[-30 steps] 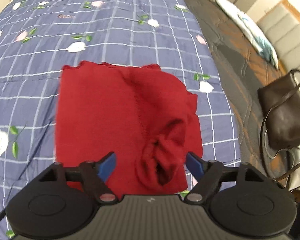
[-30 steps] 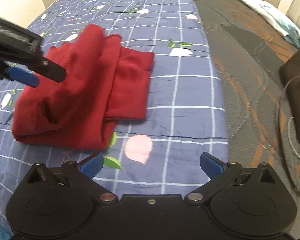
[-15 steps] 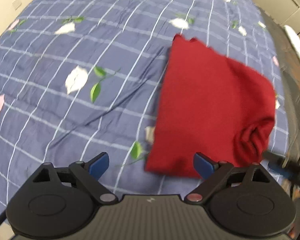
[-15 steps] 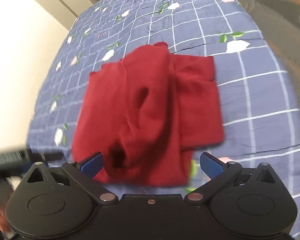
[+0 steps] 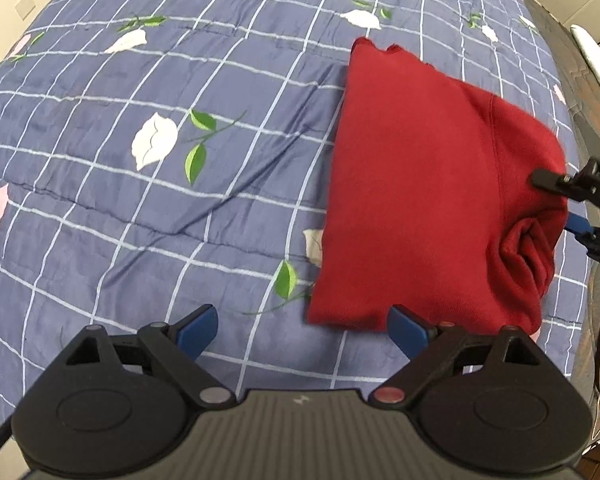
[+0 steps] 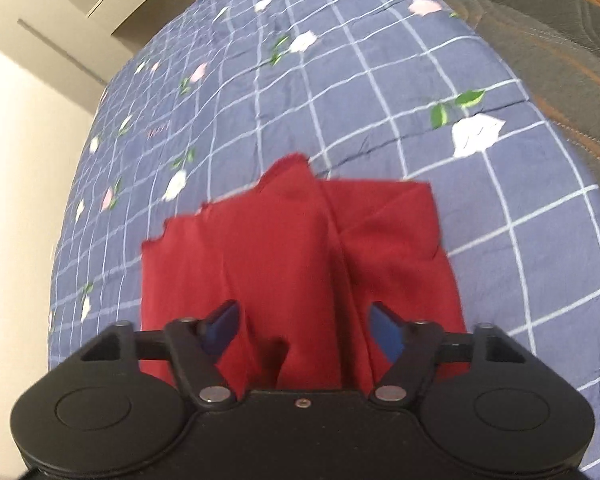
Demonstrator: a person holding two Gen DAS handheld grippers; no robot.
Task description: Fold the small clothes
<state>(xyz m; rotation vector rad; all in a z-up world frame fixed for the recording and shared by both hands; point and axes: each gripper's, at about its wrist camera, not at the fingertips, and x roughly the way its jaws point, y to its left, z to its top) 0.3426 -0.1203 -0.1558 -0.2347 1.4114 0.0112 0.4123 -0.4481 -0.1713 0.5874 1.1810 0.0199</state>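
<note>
Red garment sits between the right gripper fingers, which are closing around its bunched near edge, pads not yet pressing. Left gripper fingers spread wide, holding nothing, at the garment's lower-left corner. It lies folded on the blue floral quilt, right of frame.
</note>
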